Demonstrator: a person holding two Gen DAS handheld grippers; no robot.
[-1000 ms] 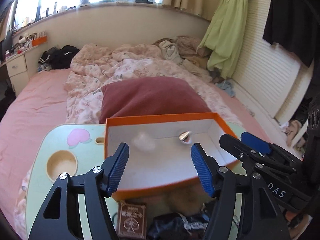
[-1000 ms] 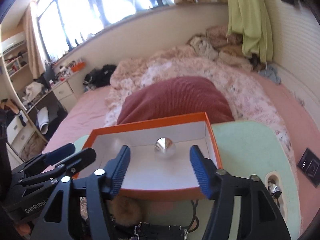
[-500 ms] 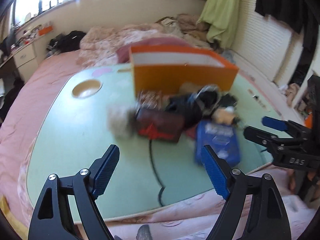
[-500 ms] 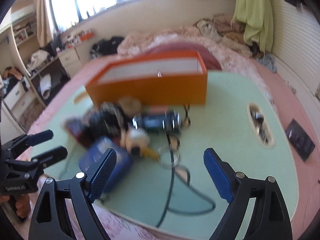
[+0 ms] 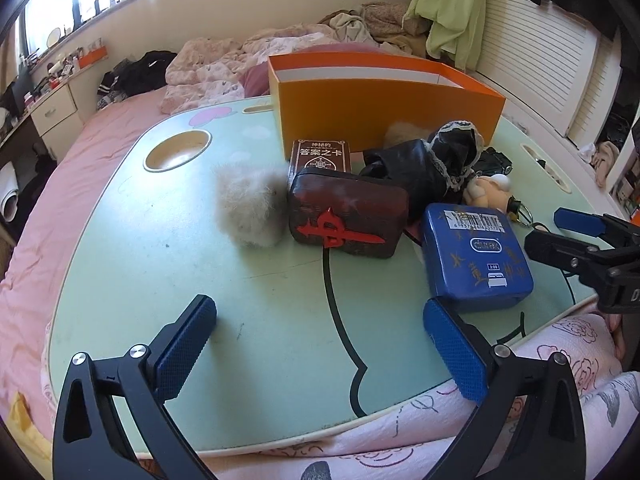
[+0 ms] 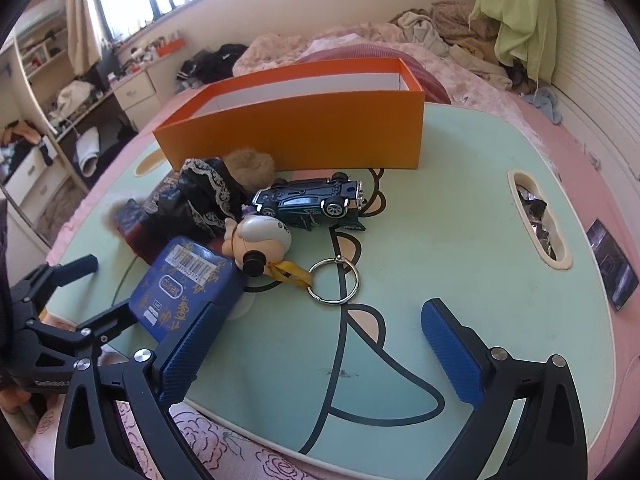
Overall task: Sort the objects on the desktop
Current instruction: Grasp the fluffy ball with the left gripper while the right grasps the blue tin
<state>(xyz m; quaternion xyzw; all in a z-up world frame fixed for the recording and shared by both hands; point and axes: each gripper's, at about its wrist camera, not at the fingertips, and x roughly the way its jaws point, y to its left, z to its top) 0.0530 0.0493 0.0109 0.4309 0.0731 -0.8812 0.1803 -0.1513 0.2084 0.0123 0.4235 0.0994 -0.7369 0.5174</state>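
An orange box (image 5: 384, 112) (image 6: 304, 128) stands at the back of the pale green lap table (image 5: 248, 280) (image 6: 460, 240). In front of it lie a grey fluffy ball (image 5: 250, 204), a dark red case with a red sword emblem (image 5: 346, 216), a brown card box (image 5: 320, 154), a black lace-trimmed bundle (image 5: 432, 160) (image 6: 204, 196), a blue tin (image 5: 476, 252) (image 6: 186, 284), a doll keychain (image 6: 260, 240) with a metal ring (image 6: 334, 280), and a dark green toy car (image 6: 312, 200). My left gripper (image 5: 320, 344) and right gripper (image 6: 320, 348) are open, empty, over the table's near edge.
The table rests on a pink bed with a floral quilt (image 5: 560, 400). It has a round cup recess (image 5: 178, 155) and a slot with foil scraps (image 6: 536, 216). A dark card (image 6: 612, 268) lies on the bed at the right. A maroon pillow (image 6: 428, 80) sits behind the box.
Both grippers have pulled back and down from above the orange box's inside to the table's near edge. The pile of objects in front of the box has come into view.
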